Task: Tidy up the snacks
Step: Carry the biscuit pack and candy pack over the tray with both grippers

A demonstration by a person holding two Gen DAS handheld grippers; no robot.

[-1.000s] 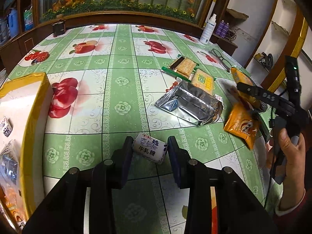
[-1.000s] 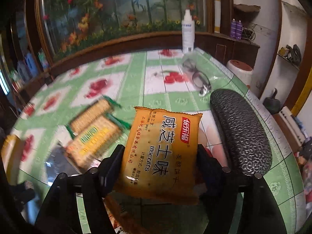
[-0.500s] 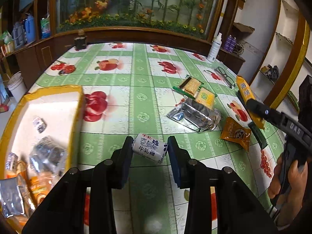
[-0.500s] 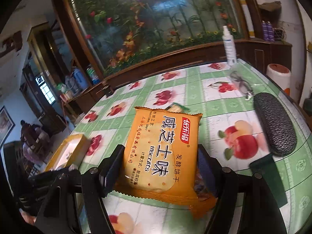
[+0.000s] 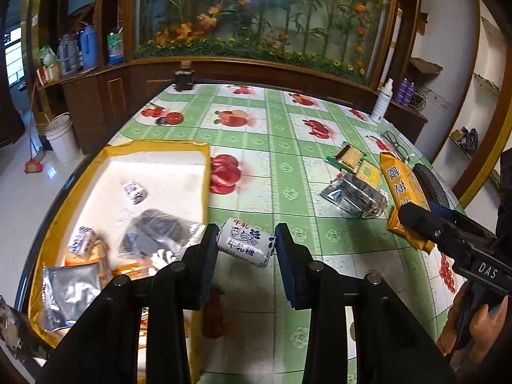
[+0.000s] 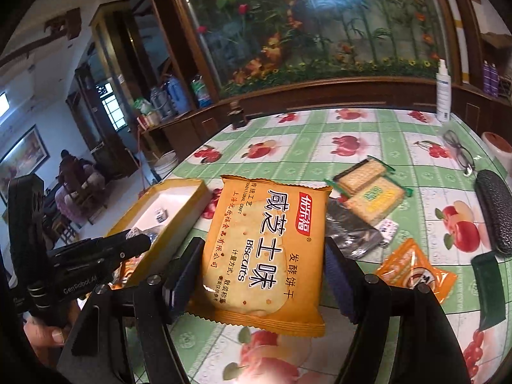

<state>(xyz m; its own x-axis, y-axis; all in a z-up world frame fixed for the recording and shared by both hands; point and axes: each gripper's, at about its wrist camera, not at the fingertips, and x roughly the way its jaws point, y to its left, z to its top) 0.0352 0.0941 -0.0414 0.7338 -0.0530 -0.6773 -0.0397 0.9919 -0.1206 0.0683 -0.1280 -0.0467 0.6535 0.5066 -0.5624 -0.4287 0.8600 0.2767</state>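
Observation:
My left gripper (image 5: 246, 248) is shut on a small white nougat candy (image 5: 245, 245) and holds it above the table, just right of the yellow-rimmed box (image 5: 204, 172). The box holds several snacks and also shows in the right wrist view (image 6: 179, 188). My right gripper (image 6: 262, 262) is shut on an orange biscuit packet (image 6: 265, 249), held upright above the table; it also shows in the left wrist view (image 5: 404, 192). On the table lie a silver packet (image 5: 355, 196), two cracker packets (image 6: 368, 188) and a small orange packet (image 6: 412, 272).
Green fruit-pattern tablecloth (image 5: 281, 147). A black glasses case (image 6: 494, 211), glasses (image 6: 459, 152), a dark green card (image 6: 488, 288) and a white spray bottle (image 6: 443, 94) are at the right. A dark jar (image 5: 183, 78) stands at the far edge.
Both grippers have risen and swung left with their snacks. The yellow box has come further into view in both wrist views.

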